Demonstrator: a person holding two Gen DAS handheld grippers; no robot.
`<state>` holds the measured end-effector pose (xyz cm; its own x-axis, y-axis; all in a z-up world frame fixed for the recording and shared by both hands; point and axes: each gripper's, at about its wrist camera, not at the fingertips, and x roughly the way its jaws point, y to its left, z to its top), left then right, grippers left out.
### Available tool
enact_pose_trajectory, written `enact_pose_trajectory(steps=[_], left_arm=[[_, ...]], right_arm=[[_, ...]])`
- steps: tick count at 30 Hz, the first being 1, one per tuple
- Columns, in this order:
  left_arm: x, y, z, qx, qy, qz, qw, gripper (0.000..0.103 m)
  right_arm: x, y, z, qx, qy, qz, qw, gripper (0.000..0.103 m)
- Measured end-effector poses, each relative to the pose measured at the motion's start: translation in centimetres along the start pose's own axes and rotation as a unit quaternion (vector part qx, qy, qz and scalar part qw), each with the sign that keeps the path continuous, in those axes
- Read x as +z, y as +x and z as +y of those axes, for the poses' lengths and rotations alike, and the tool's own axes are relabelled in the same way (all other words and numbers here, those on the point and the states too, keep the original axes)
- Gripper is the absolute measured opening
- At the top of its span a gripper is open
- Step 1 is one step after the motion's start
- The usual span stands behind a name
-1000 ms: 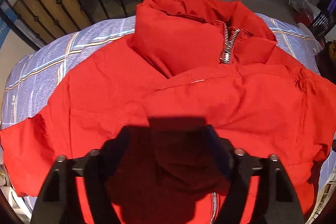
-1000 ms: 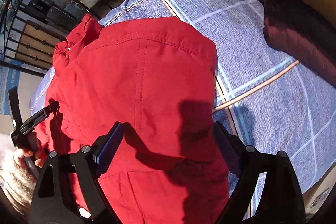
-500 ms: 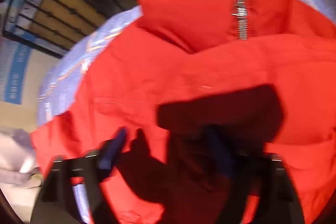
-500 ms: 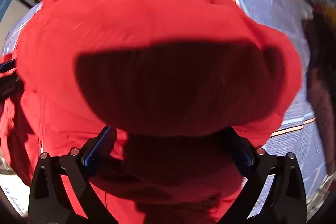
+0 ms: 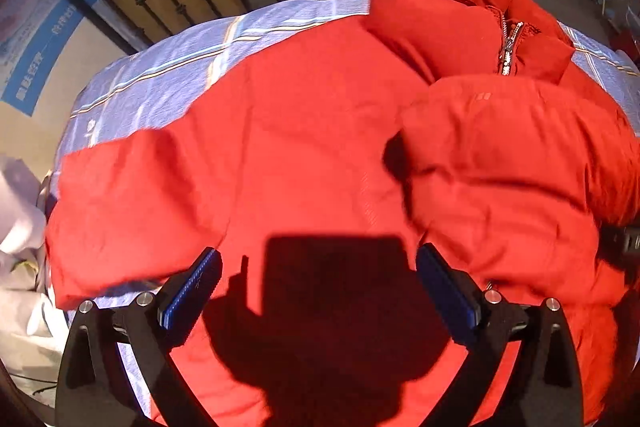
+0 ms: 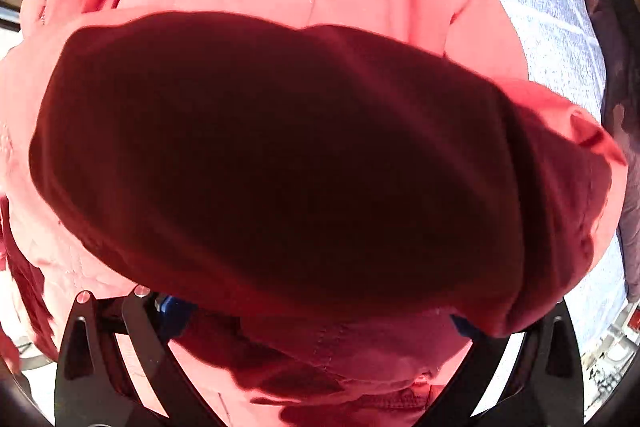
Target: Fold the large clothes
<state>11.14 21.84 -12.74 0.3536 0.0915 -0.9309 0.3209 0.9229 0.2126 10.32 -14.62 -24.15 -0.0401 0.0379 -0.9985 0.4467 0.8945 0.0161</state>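
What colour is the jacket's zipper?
Silver metal zipper on the red jacket; clearest in the left wrist view.

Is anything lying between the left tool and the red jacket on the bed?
Nothing visible. The left tool hangs open directly over the red jacket, with only its own shadow on the fabric between the fingers.

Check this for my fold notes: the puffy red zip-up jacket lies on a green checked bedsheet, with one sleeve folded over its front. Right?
Not quite. The bedsheet under the puffy red zip-up jacket is pale blue-lilac checked, not green; the left wrist view shows it. A sleeve does lie folded over the jacket's front.
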Motion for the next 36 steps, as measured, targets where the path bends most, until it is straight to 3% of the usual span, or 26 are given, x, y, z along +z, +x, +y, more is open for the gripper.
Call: enact_pose_trajectory(steps=[3, 7, 10, 14, 19, 21, 23, 26, 29, 31, 33, 36], left_arm=[[-2.2, -0.7, 2.7, 0.015, -0.016, -0.001, 0.9998, 0.096], [-5.2, -1.2, 8.4, 0.003, -0.112, 0.009, 0.9937, 0.096], [-6.8, -0.6, 13.4, -0.009, -0.198, 0.005, 0.9802, 0.096], [-8.8, 0.0, 19.2, 0.006, -0.280, 0.009, 0.9600, 0.096], [-10.5, -0.9, 25.0, -0.001, -0.358, -0.038, 0.9330, 0.096], [-11.0, 0.0, 28.1, -0.038, -0.400, -0.044, 0.9147, 0.096], [-11.9, 2.0, 31.5, -0.078, -0.461, -0.033, 0.8836, 0.096], [-13.5, 5.0, 35.9, -0.090, -0.534, -0.018, 0.8406, 0.096], [-15.3, 7.4, 39.4, -0.110, -0.601, -0.018, 0.7911, 0.095], [-15.9, 8.7, 40.9, -0.119, -0.629, -0.011, 0.7682, 0.094], [-15.9, 9.4, 41.9, -0.121, -0.637, -0.012, 0.7608, 0.091], [-15.1, 10.5, 43.1, -0.112, -0.634, 0.006, 0.7653, 0.073]], right_arm=[[-0.5, -1.9, -0.2, 0.011, 0.022, -0.035, 0.999, 0.099], [-3.2, -5.4, -0.3, 0.046, 0.066, -0.119, 0.990, 0.098], [-4.7, -6.3, 0.7, 0.052, 0.062, -0.130, 0.988, 0.098], [-5.6, -7.4, 2.6, 0.047, 0.013, -0.141, 0.989, 0.098], [-6.3, -9.0, 4.6, 0.067, -0.012, -0.149, 0.987, 0.098], [-6.8, -9.2, 5.0, 0.071, -0.020, -0.146, 0.987, 0.098], [-7.4, -9.5, 5.5, 0.070, -0.025, -0.142, 0.987, 0.098], [-8.8, -9.5, 5.9, 0.062, -0.031, -0.137, 0.988, 0.098], [-10.0, -9.6, 6.5, 0.051, -0.035, -0.133, 0.989, 0.098], [-10.3, -9.8, 6.7, 0.044, -0.035, -0.135, 0.989, 0.098], [-10.5, -10.0, 6.8, 0.038, -0.032, -0.136, 0.990, 0.098], [-10.7, -10.0, 7.4, 0.027, -0.030, -0.136, 0.990, 0.098]])
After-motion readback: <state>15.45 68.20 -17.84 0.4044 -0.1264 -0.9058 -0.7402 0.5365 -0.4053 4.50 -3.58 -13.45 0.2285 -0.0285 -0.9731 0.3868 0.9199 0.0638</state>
